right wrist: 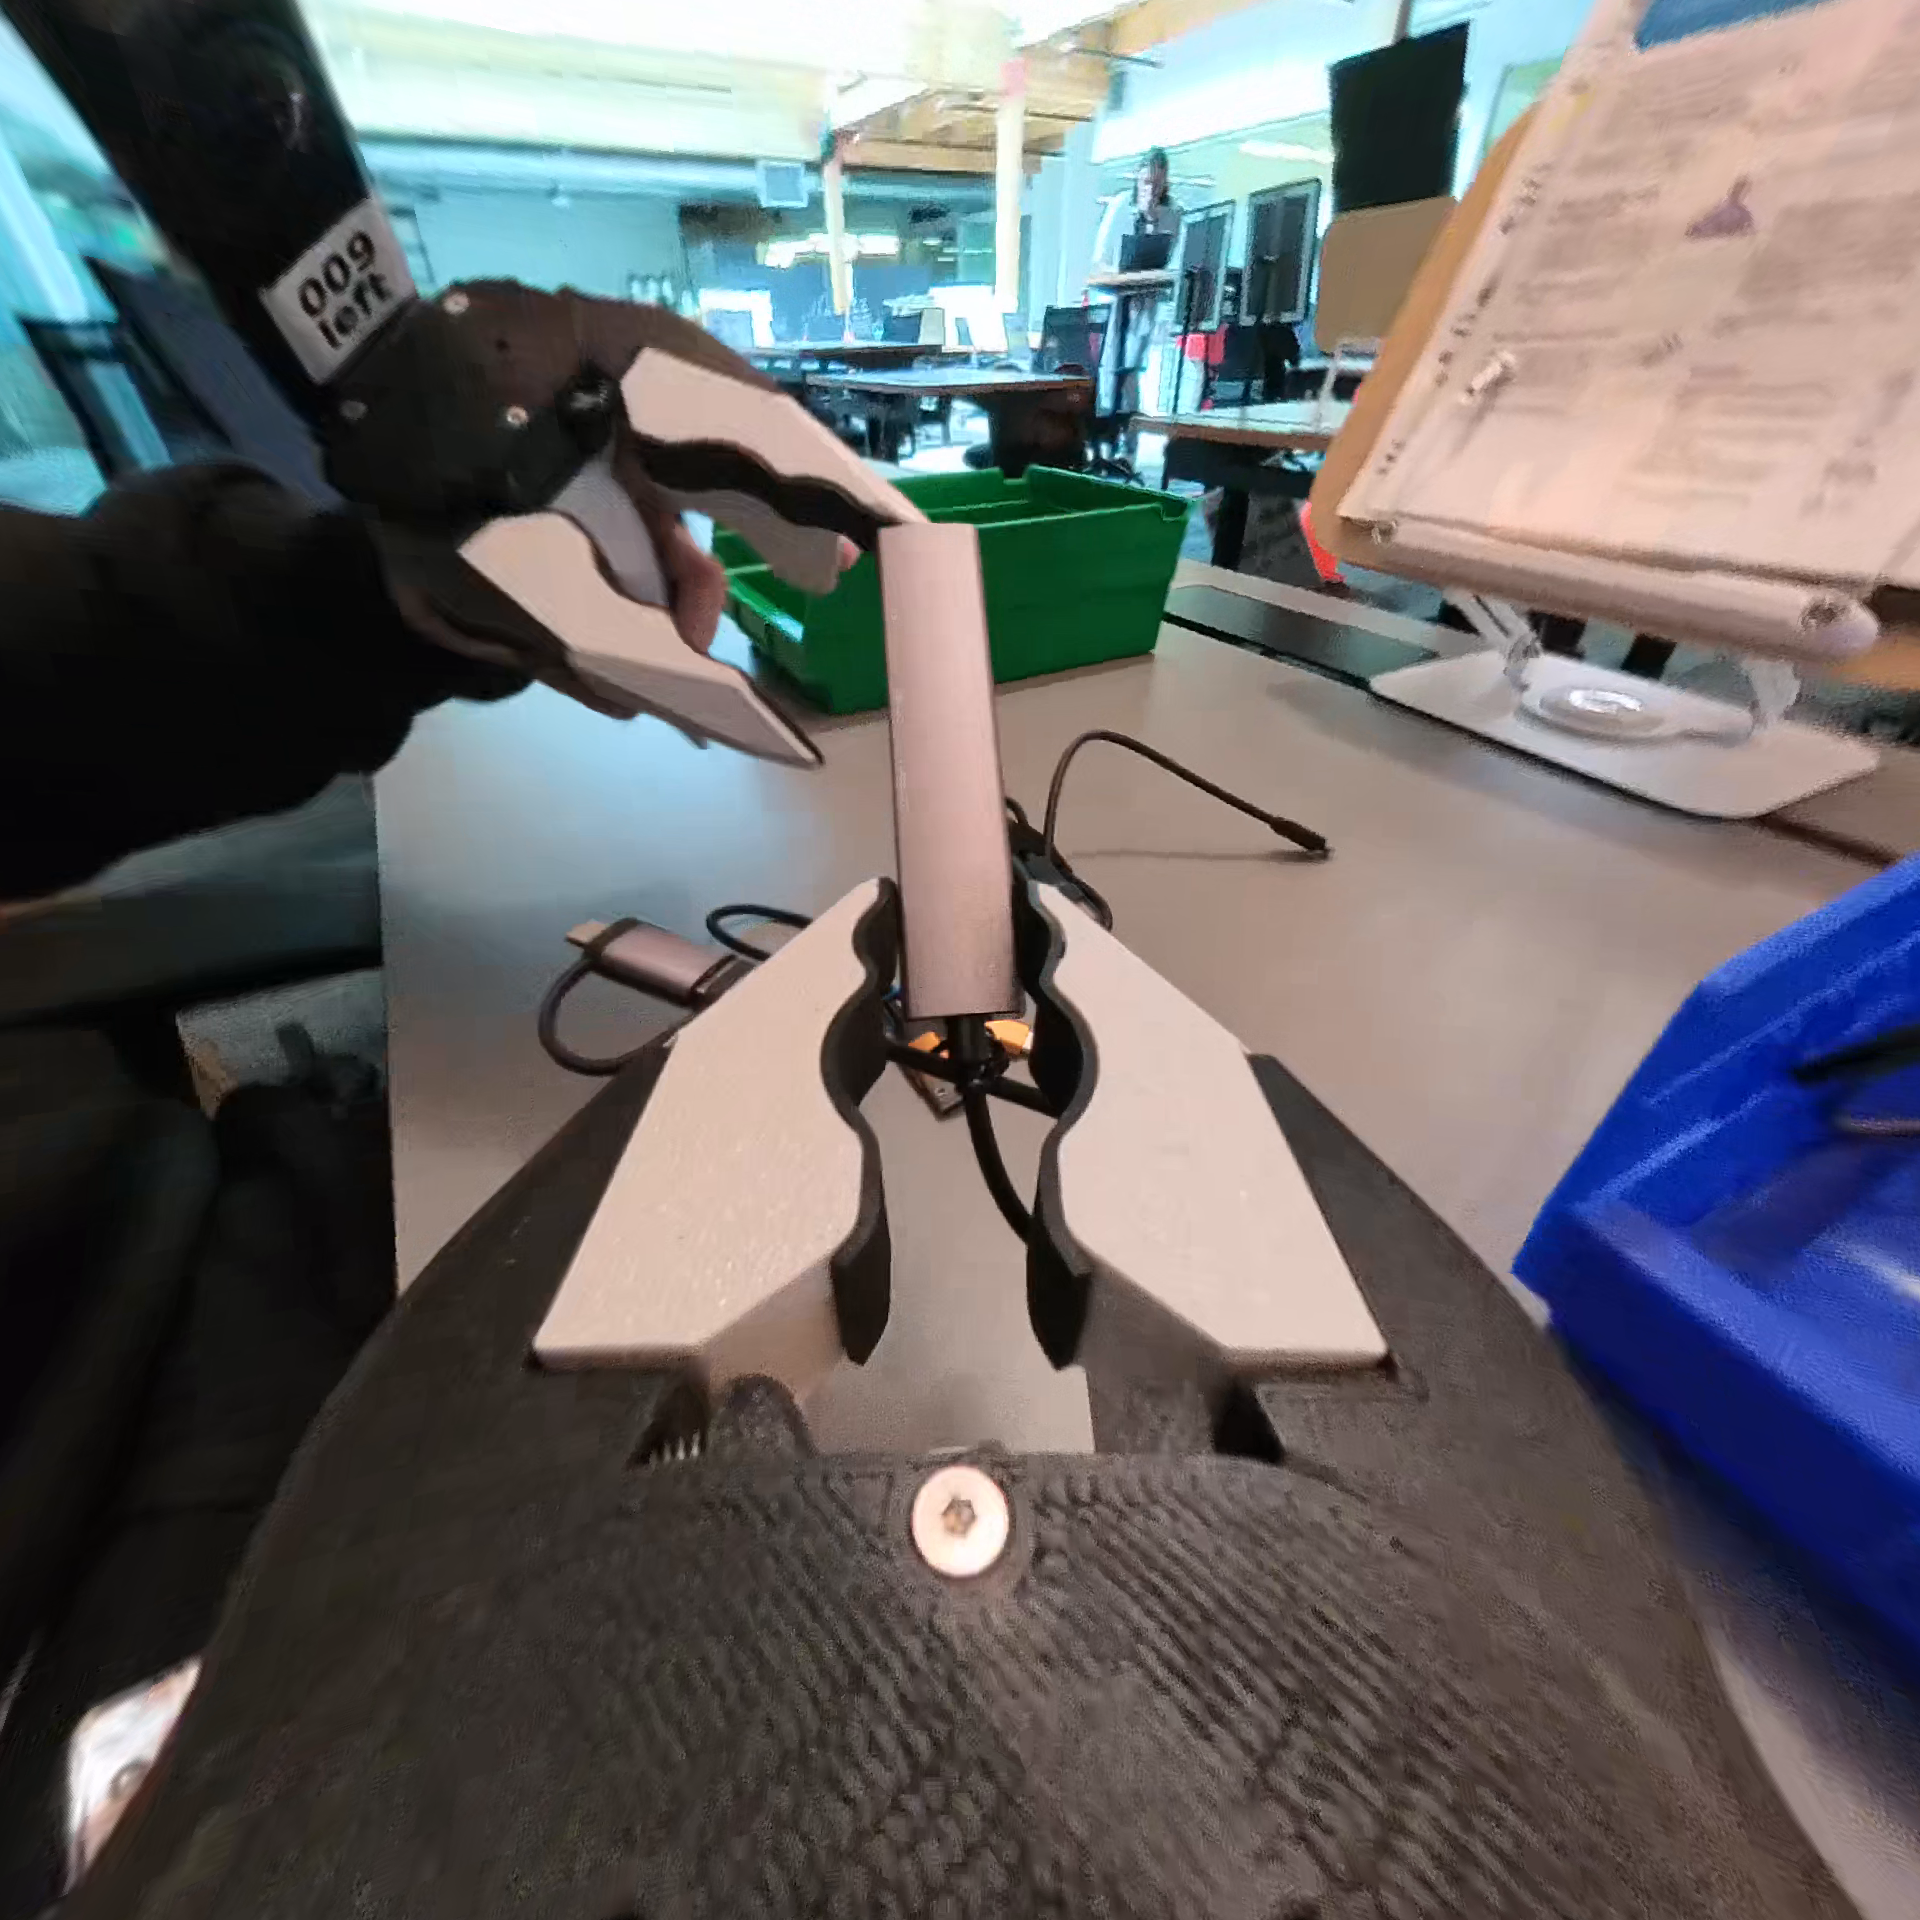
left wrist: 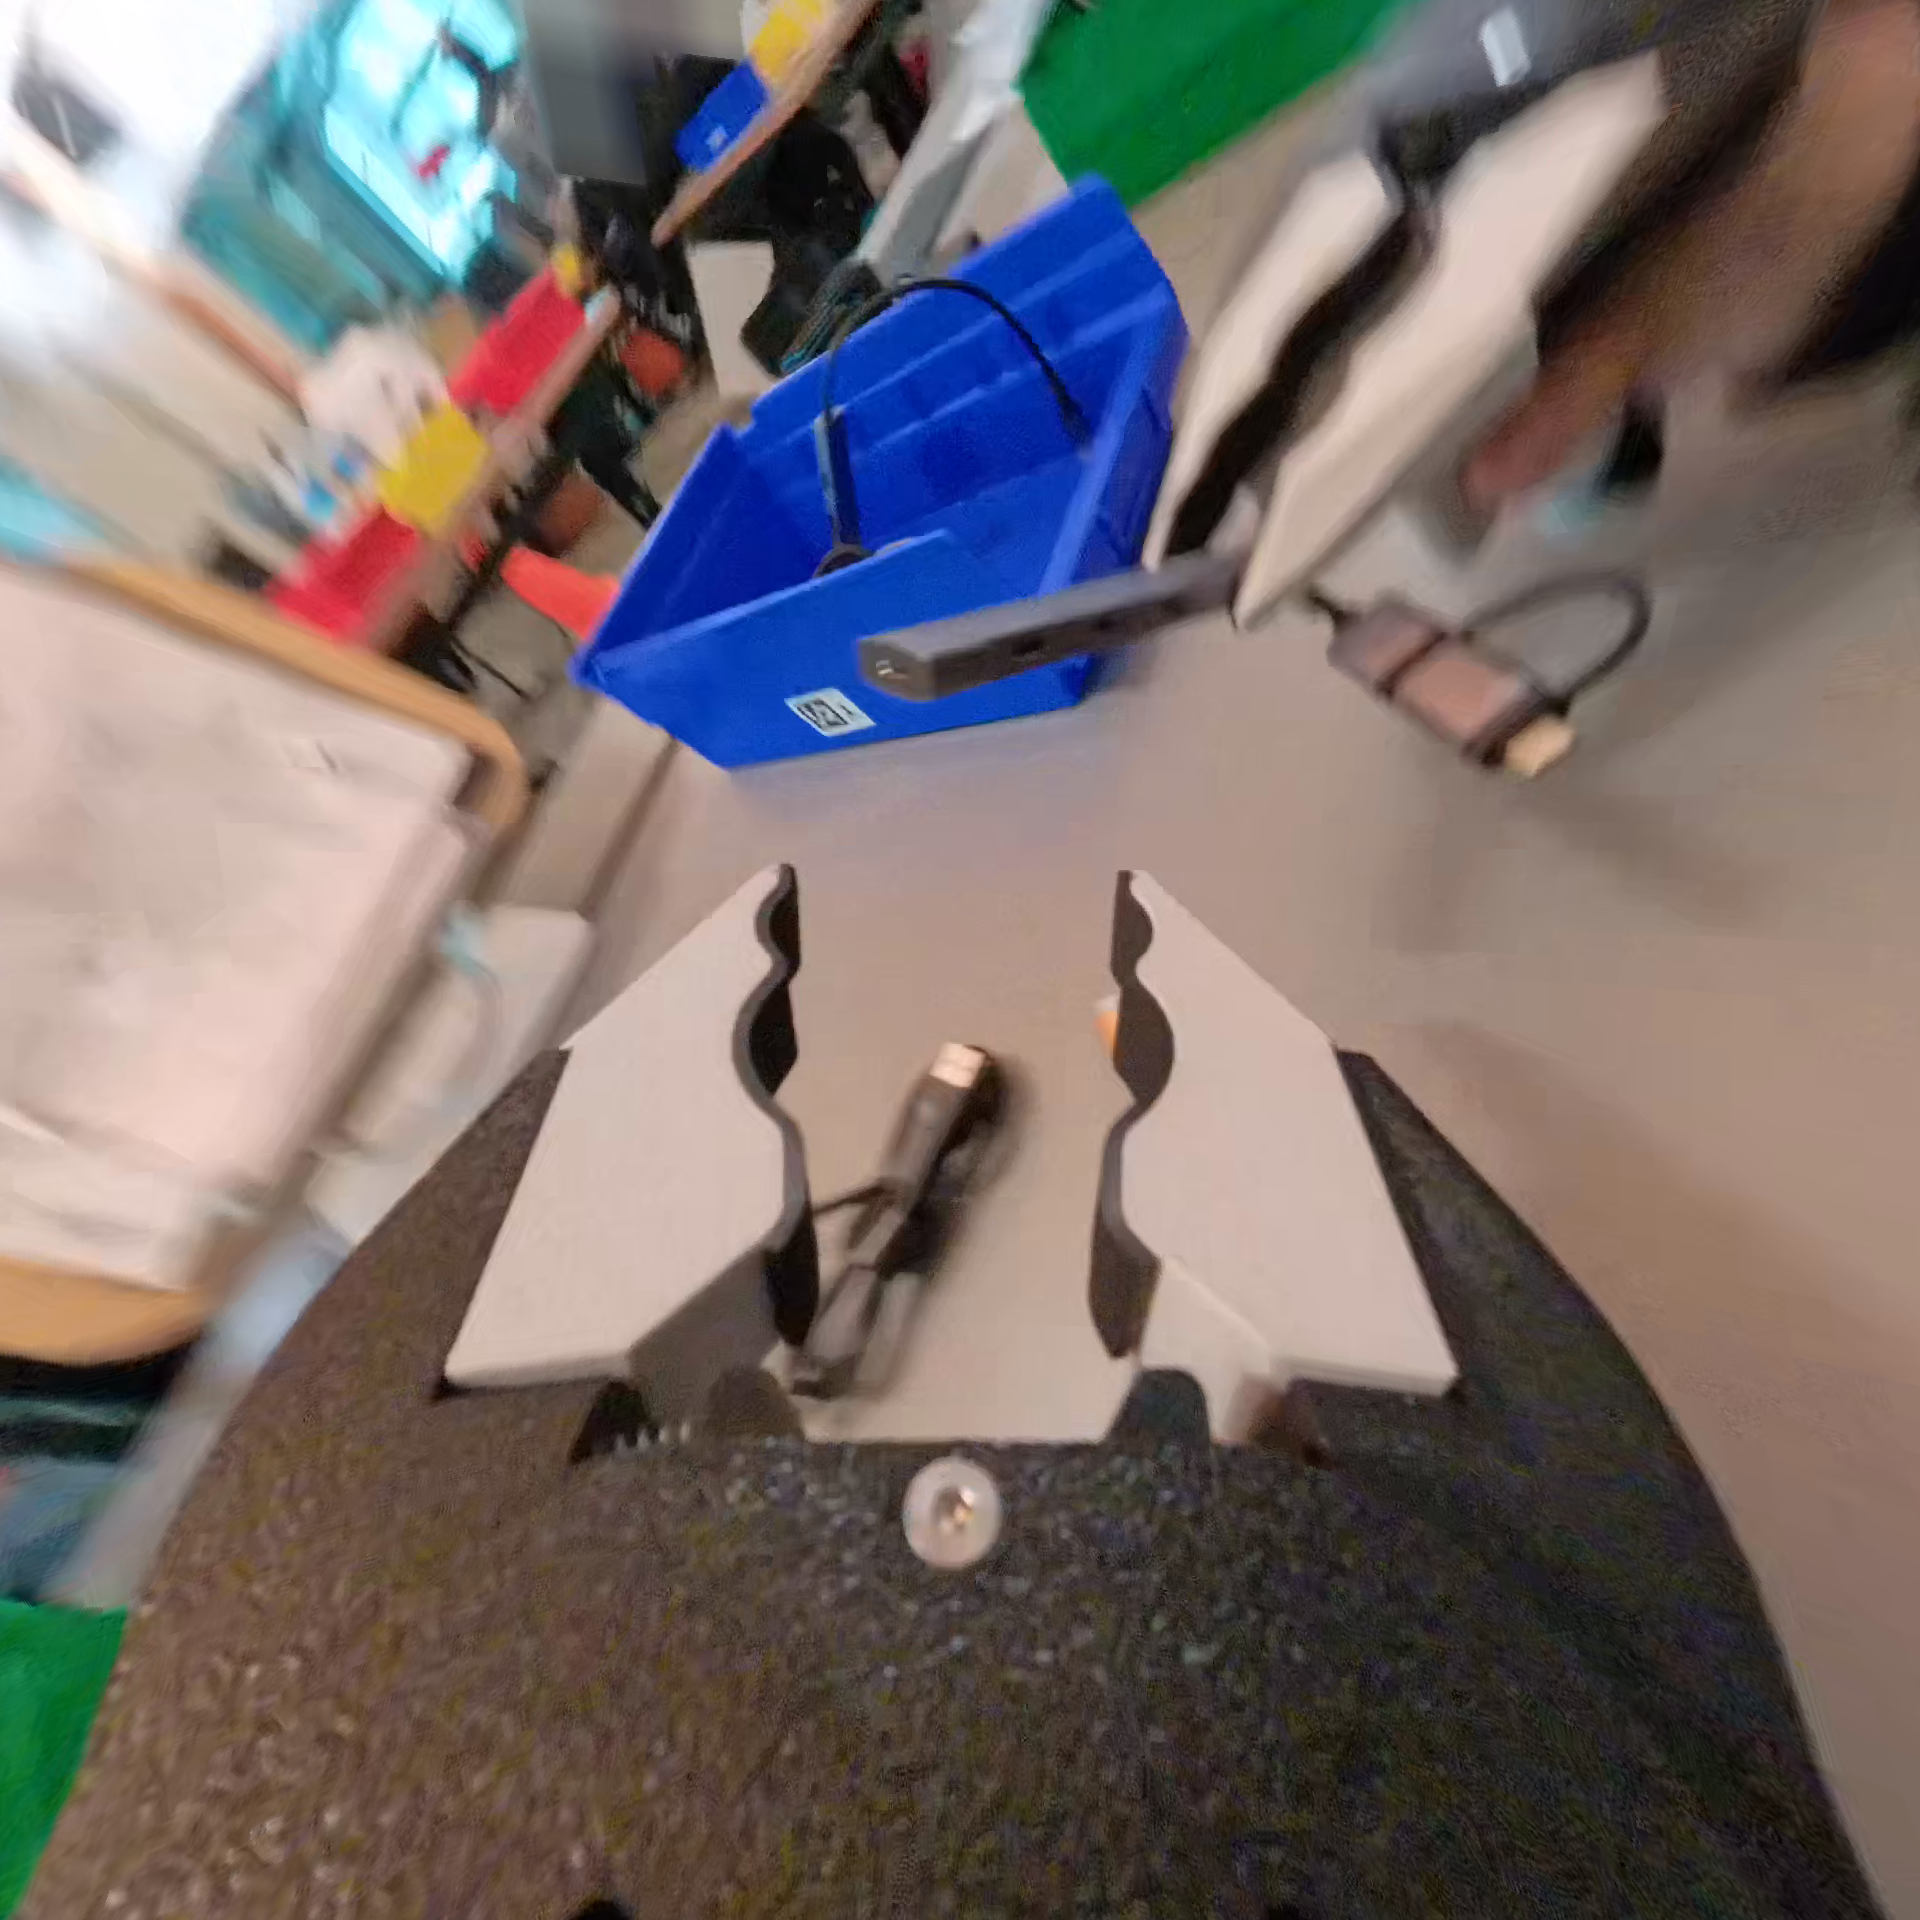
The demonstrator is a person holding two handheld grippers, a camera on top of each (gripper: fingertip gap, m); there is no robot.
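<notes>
My right gripper [right wrist: 956,914] is shut on a long grey hub [right wrist: 948,790] and holds it above the grey table [right wrist: 1351,987], with its black cord [right wrist: 987,1153] hanging down between the fingers. The left wrist view shows the same hub [left wrist: 997,644] held by the right gripper [left wrist: 1226,582], up ahead. My left gripper [left wrist: 954,894] is open and empty. A black cable with a metal plug [left wrist: 940,1132] lies on the table between its fingers. In the right wrist view the left gripper [right wrist: 852,634] stands open beside the hub's far end.
A blue bin [left wrist: 914,582] with a black cable in it stands ahead of the left gripper and close to the right gripper [right wrist: 1745,1247]. A grey adapter with a looped cord [left wrist: 1455,686] lies on the table. A green bin [right wrist: 1049,592], a paper stand [right wrist: 1662,343] and a loose black cable [right wrist: 1195,779] are farther off. Tip to tip, the grippers are about 8 cm apart.
</notes>
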